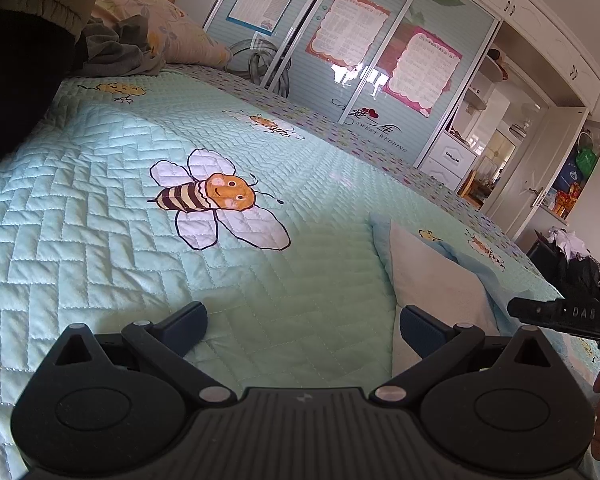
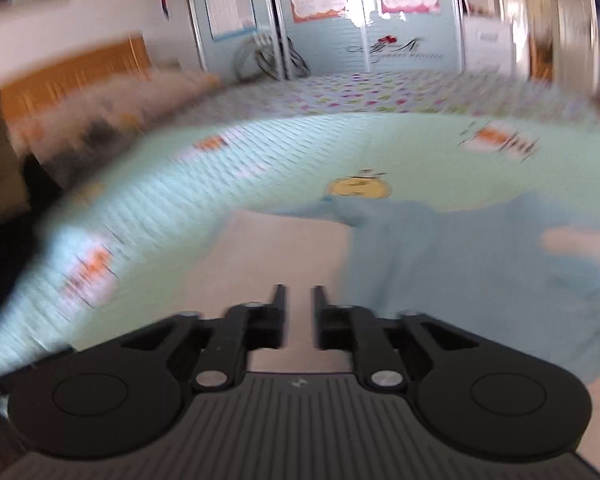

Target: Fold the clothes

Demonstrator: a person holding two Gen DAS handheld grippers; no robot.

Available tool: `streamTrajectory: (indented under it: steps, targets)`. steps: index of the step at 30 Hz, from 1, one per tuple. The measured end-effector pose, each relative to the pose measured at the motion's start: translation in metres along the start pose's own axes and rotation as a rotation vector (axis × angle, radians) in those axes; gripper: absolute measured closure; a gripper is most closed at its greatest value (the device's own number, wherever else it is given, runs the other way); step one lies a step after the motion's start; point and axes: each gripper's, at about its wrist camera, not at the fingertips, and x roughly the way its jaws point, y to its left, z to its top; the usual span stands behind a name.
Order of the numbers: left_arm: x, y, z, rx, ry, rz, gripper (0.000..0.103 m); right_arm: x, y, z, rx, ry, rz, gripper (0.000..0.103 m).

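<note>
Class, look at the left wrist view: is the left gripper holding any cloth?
No. The left gripper stands wide open, with only bare bedspread between its fingers.

Both grippers — left gripper [image 1: 303, 322], right gripper [image 2: 300, 300] — are black, ribbed-bodied, with silver screws; the left's pads [image 1: 414, 322] are blue.

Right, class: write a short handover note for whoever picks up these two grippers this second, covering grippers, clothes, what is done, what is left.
Left gripper: open wide, empty, over the bee quilt.
Right gripper: jaws slightly apart, nothing visibly between them, above the white and light-blue garment; this view is blurred.
Clothes: that garment lies on the quilt's near right part, partly folded over with white lining showing. A grey garment is bunched by the pillow at the headboard end.
Done: apparently a first fold, hard to confirm.
Left: finish folding the light-blue garment, then likely the grey one.
</note>
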Motion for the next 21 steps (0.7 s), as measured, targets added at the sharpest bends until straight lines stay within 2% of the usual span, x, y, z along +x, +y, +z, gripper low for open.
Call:
streamTrajectory:
  steps: [2,5,7,8,10,12,17,18,19,20,21]
  targets:
    - [0.0,0.0,0.0,0.0,0.0,0.0,0.001,-0.002,0.007,-0.001,-0.093,0.001,-0.069,0.062]
    - [0.0,0.001,0.0,-0.001,-0.001,-0.001,0.001,-0.001,0.013,-0.002,-0.158,-0.002,-0.137,0.047]
    - [0.0,0.001,0.0,-0.001,-0.001,-0.001,0.001,0.01,0.009,-0.003,-0.181,0.041,-0.142,0.046]
    - [0.0,0.001,0.0,0.0,-0.001,-0.001,0.001,0.016,0.006,-0.004,-0.175,0.059,-0.13,0.05]
    - [0.0,-0.001,0.0,0.0,-0.001,0.0,0.001,0.027,0.001,-0.007,-0.162,0.097,-0.107,0.098]
    - [0.0,-0.001,0.0,0.001,-0.001,0.001,0.001,0.027,-0.003,-0.005,-0.099,0.088,-0.069,0.102]
    - [0.001,-0.001,0.001,0.001,-0.001,0.001,0.001,0.01,0.011,0.016,0.037,-0.01,0.176,0.102]
    - [0.001,-0.001,0.001,0.0,-0.001,0.001,0.001,0.007,0.012,0.018,0.063,-0.03,0.232,0.101]
    - [0.001,-0.001,0.001,0.0,-0.001,0.0,0.001,0.01,0.011,0.017,0.073,-0.005,0.243,0.097]
    - [0.001,-0.001,0.001,-0.001,-0.001,0.0,0.001,0.013,0.01,0.016,0.083,0.02,0.254,0.088]
    - [0.001,-0.002,0.001,-0.002,-0.001,-0.001,0.001,0.015,0.009,0.014,0.093,0.046,0.263,0.068]
